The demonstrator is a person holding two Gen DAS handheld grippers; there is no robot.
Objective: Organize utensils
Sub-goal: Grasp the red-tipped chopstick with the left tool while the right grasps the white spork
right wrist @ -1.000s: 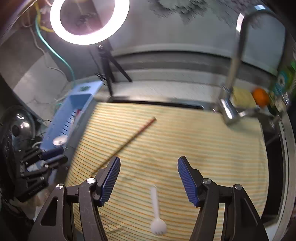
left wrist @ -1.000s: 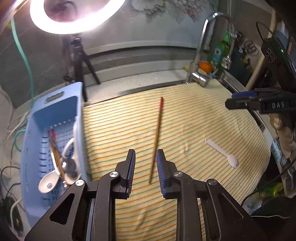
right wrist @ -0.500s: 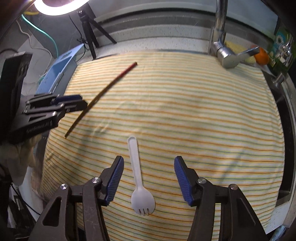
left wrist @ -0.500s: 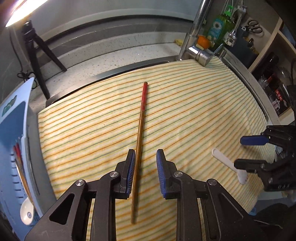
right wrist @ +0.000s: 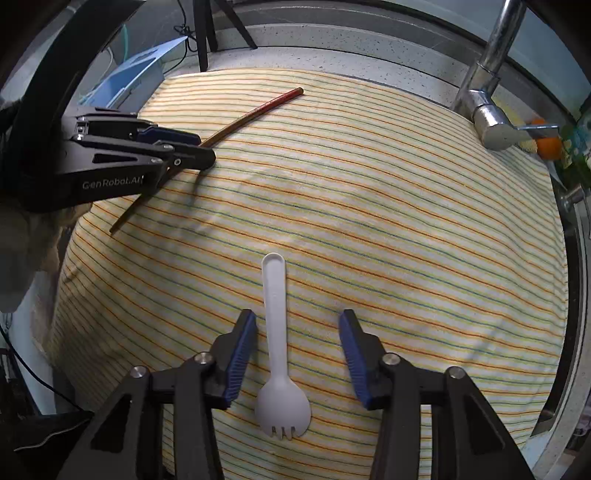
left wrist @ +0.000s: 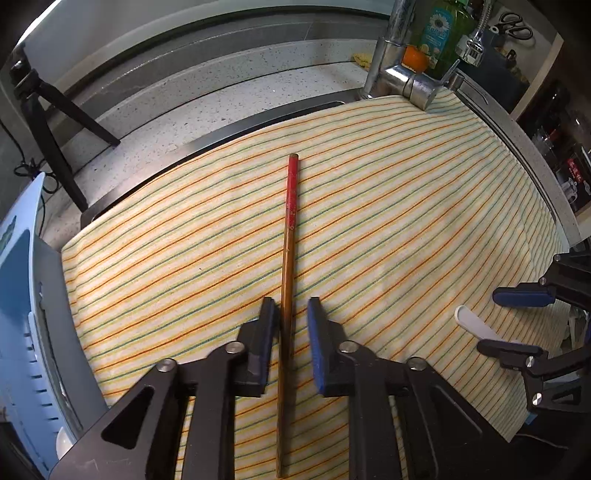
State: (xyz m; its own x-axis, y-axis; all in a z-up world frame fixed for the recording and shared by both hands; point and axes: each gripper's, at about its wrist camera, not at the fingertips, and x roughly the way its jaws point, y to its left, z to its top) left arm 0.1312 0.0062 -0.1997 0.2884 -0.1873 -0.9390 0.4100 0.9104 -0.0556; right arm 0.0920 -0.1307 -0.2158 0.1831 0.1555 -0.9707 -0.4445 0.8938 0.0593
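Observation:
A long brown chopstick with a red end [left wrist: 291,206] lies on the striped cloth [left wrist: 406,221]. My left gripper [left wrist: 291,317] points down over its brown half. Its jaws are closing around the stick, the left pad against it and a small gap at the right pad. The right wrist view shows the same gripper [right wrist: 199,149] astride the chopstick [right wrist: 258,110]. A white plastic spork [right wrist: 275,295] lies tines toward me. My right gripper [right wrist: 297,332] is low over it, jaws closing, the handle between them near the left pad, untouched. From the left wrist view, that gripper [left wrist: 487,321] straddles the spork [left wrist: 469,321].
A blue perforated basket [left wrist: 22,314] stands at the cloth's left edge. A chrome faucet [left wrist: 399,74] rises at the back right, with an orange [left wrist: 413,57] and a green bottle [left wrist: 439,29] behind it. A black tripod [left wrist: 48,122] stands at the back left.
Both grippers came down toward the cloth. The left one shifted over the chopstick and narrowed around it. The right jaws narrowed around the spork's handle.

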